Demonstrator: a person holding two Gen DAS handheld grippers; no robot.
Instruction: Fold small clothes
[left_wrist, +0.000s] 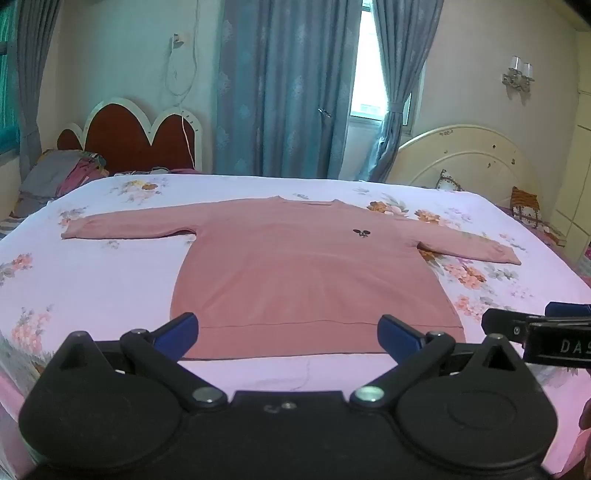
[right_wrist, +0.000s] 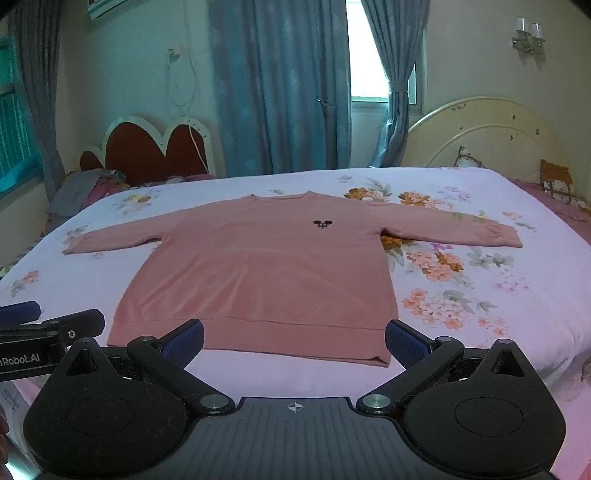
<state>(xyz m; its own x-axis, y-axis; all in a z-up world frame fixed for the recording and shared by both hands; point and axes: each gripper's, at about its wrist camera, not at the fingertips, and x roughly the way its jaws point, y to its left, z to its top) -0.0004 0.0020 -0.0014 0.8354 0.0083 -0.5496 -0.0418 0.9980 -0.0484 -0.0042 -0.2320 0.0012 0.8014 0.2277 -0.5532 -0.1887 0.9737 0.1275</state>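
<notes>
A pink long-sleeved top (left_wrist: 306, 273) (right_wrist: 266, 273) lies flat on the bed, front up, both sleeves spread out sideways and a small dark emblem on the chest. Its hem faces me. My left gripper (left_wrist: 290, 334) hovers just short of the hem, jaws wide open with nothing between them. Beside it, my right gripper (right_wrist: 294, 341) is open too, near the hem's right part, holding nothing. In each view the other gripper shows at the frame's edge: the right one (left_wrist: 546, 332) and the left one (right_wrist: 48, 328).
The floral sheet (left_wrist: 110, 288) (right_wrist: 480, 295) covers the bed. A red and white headboard (left_wrist: 140, 133) with piled clothes (left_wrist: 62, 177) stands at the far left. A cream headboard (right_wrist: 484, 136) and patterned pillows (right_wrist: 557, 181) are at the far right, blue curtains (left_wrist: 280, 88) behind.
</notes>
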